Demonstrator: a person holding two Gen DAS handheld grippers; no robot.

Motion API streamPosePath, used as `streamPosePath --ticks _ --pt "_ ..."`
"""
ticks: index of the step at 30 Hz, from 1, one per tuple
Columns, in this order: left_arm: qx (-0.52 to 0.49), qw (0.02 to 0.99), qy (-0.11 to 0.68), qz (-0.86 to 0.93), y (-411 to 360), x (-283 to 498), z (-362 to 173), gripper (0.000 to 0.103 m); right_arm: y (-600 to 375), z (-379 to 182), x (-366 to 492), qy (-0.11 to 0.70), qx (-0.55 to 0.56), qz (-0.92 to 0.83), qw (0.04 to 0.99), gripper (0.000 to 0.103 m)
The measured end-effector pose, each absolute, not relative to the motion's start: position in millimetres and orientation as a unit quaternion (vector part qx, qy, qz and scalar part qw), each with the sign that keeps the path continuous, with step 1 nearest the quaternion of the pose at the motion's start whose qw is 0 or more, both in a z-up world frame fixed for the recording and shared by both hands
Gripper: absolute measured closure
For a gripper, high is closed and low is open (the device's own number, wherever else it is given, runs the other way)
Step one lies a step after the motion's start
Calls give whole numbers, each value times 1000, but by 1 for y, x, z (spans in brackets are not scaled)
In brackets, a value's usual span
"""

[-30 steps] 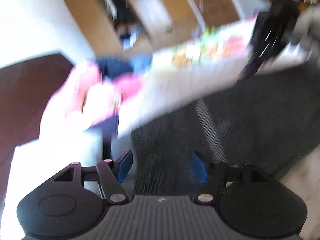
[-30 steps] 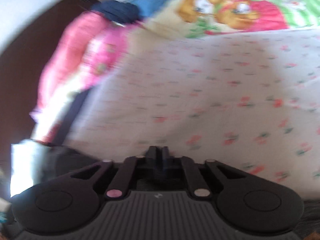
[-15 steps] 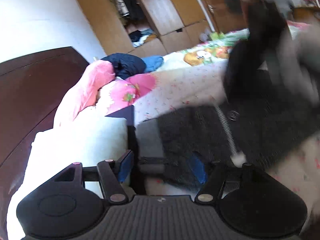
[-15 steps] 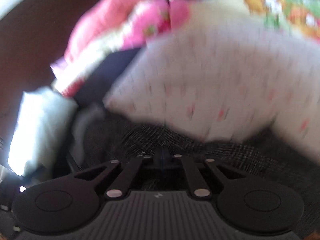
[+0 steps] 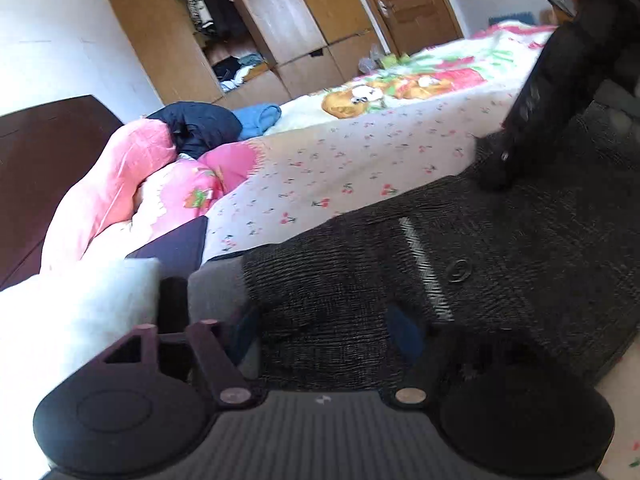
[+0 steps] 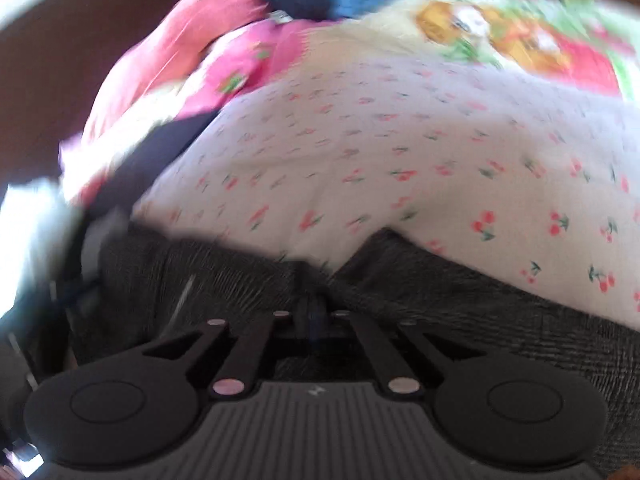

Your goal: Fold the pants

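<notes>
Dark grey textured pants (image 5: 520, 260) lie spread on the cherry-print sheet and fill the lower right of the left wrist view. My left gripper (image 5: 324, 332) hovers at their near edge. Its jaws are opening, the blue pads (image 5: 404, 336) stand wide apart, and fabric lies loose between them. My right gripper (image 6: 314, 308) is shut on a pinched ridge of the pants (image 6: 480, 320). The left wrist view also shows the right gripper (image 5: 500, 164) as a dark body reaching down from the upper right onto the far edge of the pants.
The bed sheet (image 5: 360, 160) runs back to a cartoon-print blanket (image 5: 400, 88). A pink quilt (image 5: 120, 184), navy clothes (image 5: 200, 128) and a blue cloth (image 5: 256, 118) are heaped by the dark headboard (image 5: 40, 160). White bedding (image 5: 60, 320) lies at left. An open wardrobe (image 5: 280, 28) stands behind.
The pants came down from hanging in front of the left camera and now rest on the sheet. The left pads have spread wider. The right gripper stayed shut and sank to the bed.
</notes>
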State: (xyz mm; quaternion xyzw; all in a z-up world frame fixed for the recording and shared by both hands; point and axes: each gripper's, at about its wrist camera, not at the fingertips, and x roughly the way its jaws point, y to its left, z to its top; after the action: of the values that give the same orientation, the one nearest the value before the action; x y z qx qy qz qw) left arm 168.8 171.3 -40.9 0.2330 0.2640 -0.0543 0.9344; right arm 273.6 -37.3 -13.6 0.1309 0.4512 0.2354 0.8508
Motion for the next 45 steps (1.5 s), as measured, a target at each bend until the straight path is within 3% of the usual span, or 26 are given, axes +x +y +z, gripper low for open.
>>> streamPosePath --ticks 1,2,5,9,16,22,25,27,28,33,41,45 --pt "240 931 271 -46 172 168 -39 15 -46 -9 275 461 168 236 839 101" --pt "250 928 276 -31 174 165 -39 15 -50 1 270 454 168 248 840 91" --pt "254 927 274 -12 181 151 -41 15 -74 27 255 410 138 257 864 91" --pt "267 932 246 -1 164 139 -31 16 -93 27 273 412 107 244 871 90" --pt "296 929 219 -41 130 144 -24 16 -94 3 314 504 120 374 769 89" --pt "296 928 224 -45 129 144 -28 16 -89 5 318 498 131 499 697 93" --pt "307 924 223 -43 129 142 -28 16 -86 14 320 475 66 499 722 89" --pt "301 927 218 -49 130 140 -26 16 -96 19 329 450 81 478 750 86" --pt "296 929 216 -51 129 140 -26 16 -100 18 335 451 83 467 756 79" --pt "302 931 196 -62 118 145 -23 16 -104 -5 345 508 85 469 718 79" --pt "299 932 196 -60 116 151 -27 16 -101 5 333 492 57 508 704 83" --pt "298 932 200 -55 115 156 -28 15 -93 -31 354 533 143 474 686 88"
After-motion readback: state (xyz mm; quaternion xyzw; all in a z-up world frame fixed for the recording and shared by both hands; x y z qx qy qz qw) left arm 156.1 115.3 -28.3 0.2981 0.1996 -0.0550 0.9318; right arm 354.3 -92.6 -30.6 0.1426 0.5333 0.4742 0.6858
